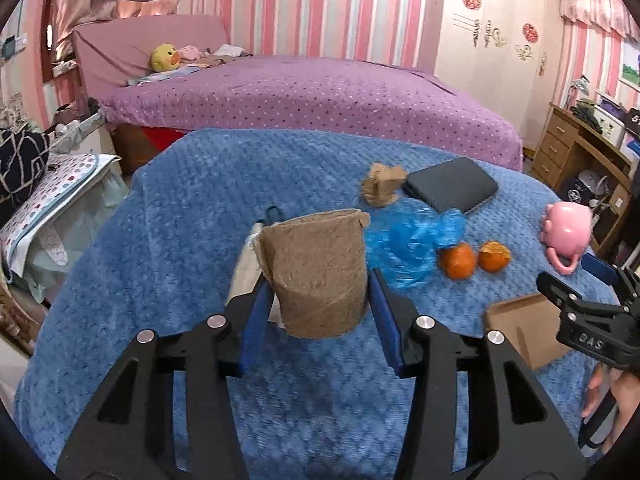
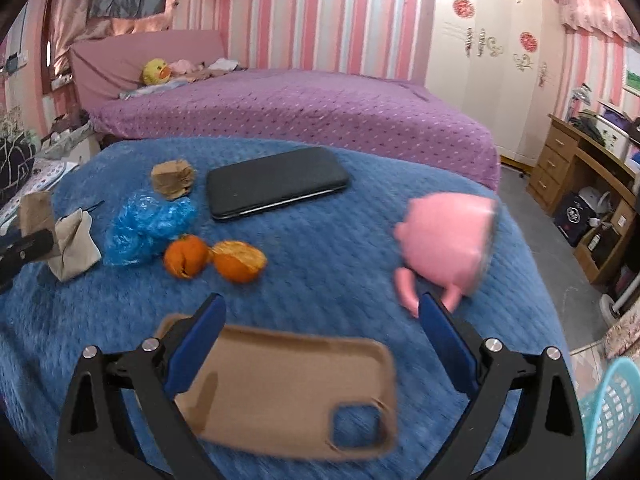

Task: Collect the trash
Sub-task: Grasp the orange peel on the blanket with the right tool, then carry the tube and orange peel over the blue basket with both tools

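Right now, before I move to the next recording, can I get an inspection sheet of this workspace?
Surface: blue textured blanket over a table.
Job's things: brown fibre cup; crumpled blue plastic bag; two orange peel pieces; crumpled brown paper.
Clutter: black phone; tan phone case; pink pig-shaped mug; beige cloth pouch.
Grippers: left hand-held gripper shut on the cup; right hand-held gripper open above the case.
Cables: nothing seen.
Surroundings: purple bed; wooden desk; turquoise basket.
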A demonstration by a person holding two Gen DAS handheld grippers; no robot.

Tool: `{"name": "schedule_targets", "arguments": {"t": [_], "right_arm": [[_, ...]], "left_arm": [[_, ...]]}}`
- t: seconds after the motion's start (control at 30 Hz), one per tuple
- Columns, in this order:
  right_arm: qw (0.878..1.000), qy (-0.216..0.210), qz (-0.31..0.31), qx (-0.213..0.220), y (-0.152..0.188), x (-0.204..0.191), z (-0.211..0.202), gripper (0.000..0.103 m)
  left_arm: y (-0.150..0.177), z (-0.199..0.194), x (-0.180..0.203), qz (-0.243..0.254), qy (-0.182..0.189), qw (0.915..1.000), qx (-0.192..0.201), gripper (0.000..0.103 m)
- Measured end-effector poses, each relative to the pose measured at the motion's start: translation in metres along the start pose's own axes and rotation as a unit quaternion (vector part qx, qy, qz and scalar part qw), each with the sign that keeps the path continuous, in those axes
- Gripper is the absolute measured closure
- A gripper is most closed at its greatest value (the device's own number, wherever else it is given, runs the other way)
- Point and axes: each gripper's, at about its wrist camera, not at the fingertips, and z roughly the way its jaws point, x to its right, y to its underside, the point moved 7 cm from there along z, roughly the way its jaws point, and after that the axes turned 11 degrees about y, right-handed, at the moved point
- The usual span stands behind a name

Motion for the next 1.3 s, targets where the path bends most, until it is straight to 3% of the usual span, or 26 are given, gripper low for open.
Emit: {"name": "schedule_targets", "arguments": {"t": [0.33,0.43,0.5,0.57,0.7,0.93,1.13,1.3], "right_arm": [[0.998,-0.030,-0.040,-0.047,-0.006,-0.047,0.036,0.035],[0.996,-0.041,-0.048,-0.057,-0.008,-0.056,0.043,0.050],[0.996,-0.051,-0.049,-0.062,-0.009,-0.059,0.047,0.066],[0.996,-0.055,-0.051,-0.055,-0.010,-0.062,0.044,0.071],[0.997,-0.050,-0.051,-0.033,-0.010,-0.057,0.031,0.073],[0.999,-0.037,-0.028,0.000,-0.002,-0.013,-0.009,0.073],[1.000,-0.008,-0.003,0.013,0.017,0.044,-0.042,0.073],[0.999,0.031,0.013,0.016,0.036,0.096,-0.063,0.073]], "left_arm": [[-0.004,0.001,-0.026,-0.016,-0.023,0.9996,0.005,0.056],[-0.006,-0.001,-0.023,-0.014,-0.019,0.9997,0.009,0.056],[-0.007,-0.002,-0.022,-0.014,-0.016,0.9997,0.009,0.056],[-0.006,-0.002,-0.022,-0.015,-0.017,0.9997,0.006,0.056],[-0.007,-0.005,-0.020,-0.019,-0.016,0.9997,0.007,0.056],[-0.005,-0.015,-0.001,-0.009,-0.007,0.9998,0.014,0.056],[0.005,-0.021,0.044,0.018,0.019,0.9996,0.008,0.056],[0.022,-0.015,0.098,0.022,0.073,0.9969,-0.015,0.056]]}}
